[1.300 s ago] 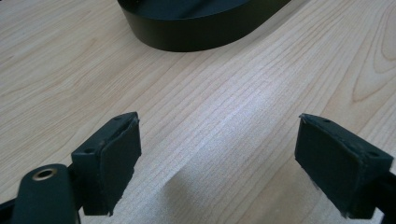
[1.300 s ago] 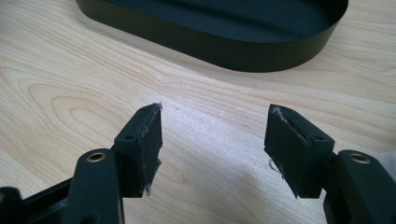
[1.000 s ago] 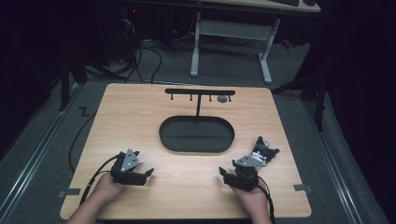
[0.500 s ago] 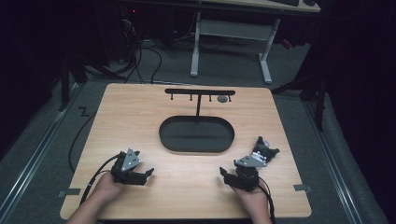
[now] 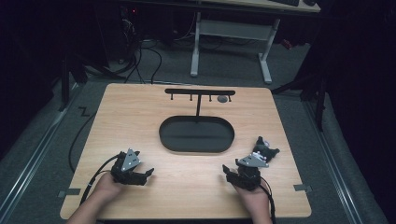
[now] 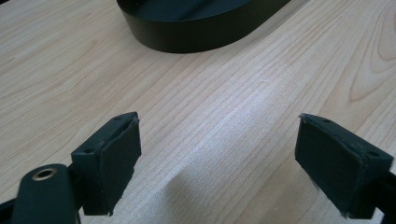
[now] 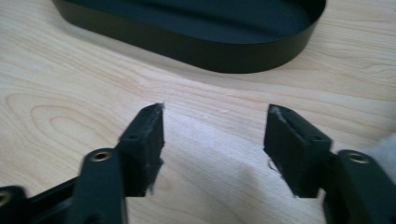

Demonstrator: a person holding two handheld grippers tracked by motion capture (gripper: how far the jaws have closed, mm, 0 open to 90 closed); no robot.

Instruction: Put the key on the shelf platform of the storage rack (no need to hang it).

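Each of my grippers rests low over the wooden table (image 5: 140,121) near its front edge, held in a hand. My left gripper (image 5: 144,175) at front left points right, its jaws wide apart with bare wood between them (image 6: 217,135). At front right, my right gripper (image 5: 229,173) points left, also open and holding nothing (image 7: 215,116). A black oval tray (image 5: 196,134) lies in the table's middle, just beyond both grippers (image 6: 187,39) (image 7: 196,42).
A black T-shaped stand (image 5: 200,92) with small hooks rises behind the tray, with a small grey round thing (image 5: 223,99) by its right end. A small dark lump with pale bits (image 5: 264,150) lies right of the tray, beside my right gripper. A white fuzzy edge (image 7: 386,149) shows there.
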